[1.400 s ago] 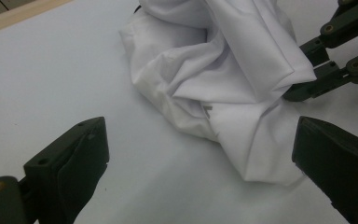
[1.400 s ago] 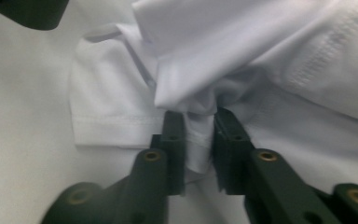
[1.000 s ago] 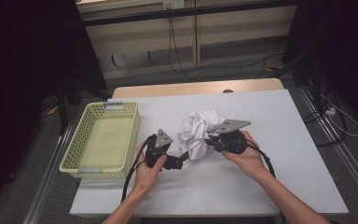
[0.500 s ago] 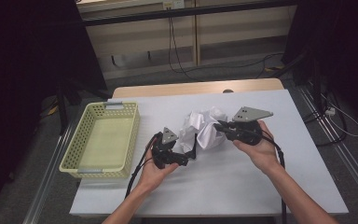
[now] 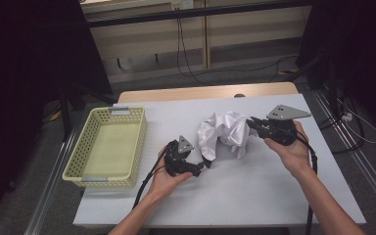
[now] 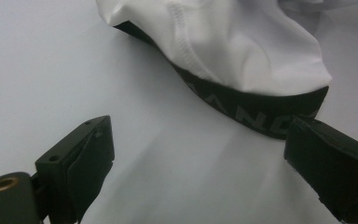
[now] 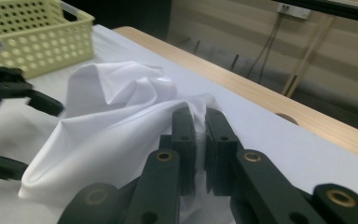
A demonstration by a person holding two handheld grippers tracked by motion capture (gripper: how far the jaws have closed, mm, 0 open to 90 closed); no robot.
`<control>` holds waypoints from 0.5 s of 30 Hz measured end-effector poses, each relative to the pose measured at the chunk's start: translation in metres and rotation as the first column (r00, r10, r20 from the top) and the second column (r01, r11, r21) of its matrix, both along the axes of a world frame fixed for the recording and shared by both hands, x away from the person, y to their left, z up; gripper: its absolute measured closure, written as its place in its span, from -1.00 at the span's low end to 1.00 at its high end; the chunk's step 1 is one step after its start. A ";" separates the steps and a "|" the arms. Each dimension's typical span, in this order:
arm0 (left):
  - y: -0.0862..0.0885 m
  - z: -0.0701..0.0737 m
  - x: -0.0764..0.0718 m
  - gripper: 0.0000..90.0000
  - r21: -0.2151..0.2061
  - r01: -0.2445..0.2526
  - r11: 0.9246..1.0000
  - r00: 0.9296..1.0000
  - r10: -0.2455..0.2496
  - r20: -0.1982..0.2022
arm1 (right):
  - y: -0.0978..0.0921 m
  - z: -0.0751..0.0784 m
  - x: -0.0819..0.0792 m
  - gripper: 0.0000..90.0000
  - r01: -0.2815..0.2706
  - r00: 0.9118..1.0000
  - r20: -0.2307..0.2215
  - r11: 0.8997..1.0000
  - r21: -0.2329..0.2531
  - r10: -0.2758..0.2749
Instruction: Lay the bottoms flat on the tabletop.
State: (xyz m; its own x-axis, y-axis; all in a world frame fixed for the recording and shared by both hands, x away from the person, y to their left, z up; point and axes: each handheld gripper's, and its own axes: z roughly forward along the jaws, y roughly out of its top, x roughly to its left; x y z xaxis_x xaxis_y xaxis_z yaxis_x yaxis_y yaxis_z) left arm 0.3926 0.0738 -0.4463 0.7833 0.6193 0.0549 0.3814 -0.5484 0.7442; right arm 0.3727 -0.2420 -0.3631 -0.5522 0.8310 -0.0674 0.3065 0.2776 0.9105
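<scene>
white garment pinched on a pale table

the table [image 5: 254, 196] is pale grey-white with a wooden edge along its far side; behind it run a light wall panel, hanging cables and dark surroundings; the floor is grey.

since half a second ago the right gripper [image 5: 252, 125] has drawn farther to the right and the white garment [image 5: 225, 132] is stretched out between the two hands; the left gripper [image 5: 201, 167] sits at much the same spot, its jaws now spread wide.

the garment lies mid-table, crumpled, its black waistband [image 6: 256, 114] with grey lettering at the lower end just in front of the left gripper's parted jaws, which grasp nothing; in the right gripper view the jaws are clamped tight on a fold of the white cloth [image 7: 121, 126].

a yellow perforated basket [image 5: 85, 166] stands at the left of the table, well apart from the garment; nothing lies between the basket and the left hand [image 5: 169, 181]; the right hand [image 5: 293, 149] holds its gripper just above the table.
</scene>
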 end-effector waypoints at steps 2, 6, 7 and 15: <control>0.001 0.001 0.001 -0.84 -0.013 -0.002 1.000 1.000 0.002 0.002 | -0.006 -0.007 0.001 0.88 0.009 1.000 -0.016 1.000 -0.012 -0.009; 0.000 0.000 0.001 -0.87 -0.020 0.001 1.000 1.000 -0.001 -0.002 | -0.012 -0.026 0.005 0.87 0.033 0.997 -0.065 0.998 -0.052 -0.036; -0.001 -0.001 0.000 -0.87 -0.019 0.003 1.000 1.000 -0.003 -0.004 | -0.013 -0.030 0.007 0.85 0.037 0.996 -0.080 0.997 -0.063 -0.042; 0.000 -0.001 0.001 -0.87 -0.014 0.007 1.000 1.000 -0.007 -0.002 | -0.006 -0.038 0.007 0.41 0.034 0.994 -0.101 0.996 -0.086 -0.043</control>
State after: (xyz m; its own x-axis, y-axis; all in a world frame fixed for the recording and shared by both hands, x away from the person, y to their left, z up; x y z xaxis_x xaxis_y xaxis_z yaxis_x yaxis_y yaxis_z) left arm 0.3934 0.0741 -0.4469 0.7875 0.6147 0.0447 0.3791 -0.5403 0.7513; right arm 0.3794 -0.2481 -0.4009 -0.5275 0.8456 -0.0822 0.4091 0.3377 0.8477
